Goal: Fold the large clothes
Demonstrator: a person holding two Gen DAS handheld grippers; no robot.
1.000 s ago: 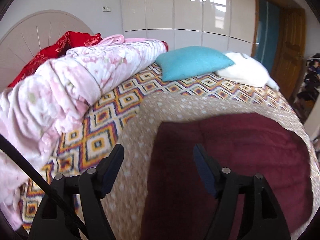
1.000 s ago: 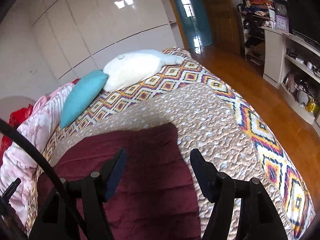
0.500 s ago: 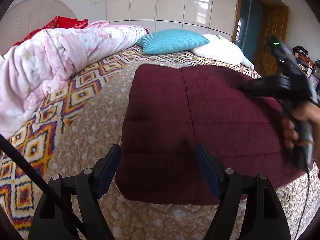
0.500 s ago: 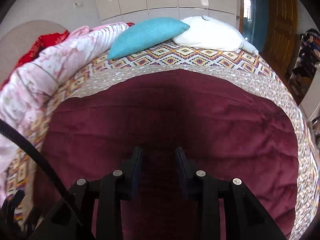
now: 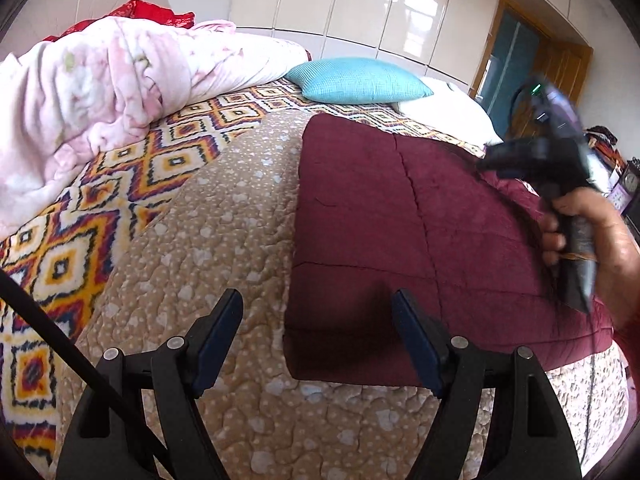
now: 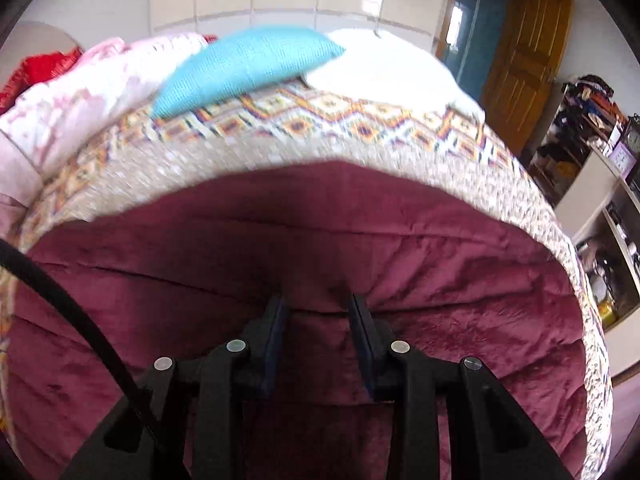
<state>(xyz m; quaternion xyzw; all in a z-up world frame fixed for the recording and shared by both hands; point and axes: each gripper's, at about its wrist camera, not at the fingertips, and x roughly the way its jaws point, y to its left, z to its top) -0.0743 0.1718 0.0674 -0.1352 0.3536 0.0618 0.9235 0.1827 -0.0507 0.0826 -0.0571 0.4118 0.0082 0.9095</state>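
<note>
So we're looking at the maroon quilted garment (image 5: pixel 400 240) lying on the bed (image 5: pixel 240 280), and it's already sitting as a fairly neat rectangular block with straight edges on the left and near sides, so we're guessing at least one fold is done. Can't tell how many layers are in there though.

Our left gripper (image 5: pixel 316 340) is hovering wide open just over the near left corner, not holding anything. Our right gripper (image 6: pixel 318 334) is narrowed down into the middle of the fabric with a ridge of maroon cloth bunching between its pads, so we're reading that as a pinch on the garment.

What's left, as far as we can judge: probably another fold to make it smaller, then tidying. The teal pillow (image 5: pixel 360 80) and pink blanket (image 5: pixel 100 92) are staying well clear.
</note>
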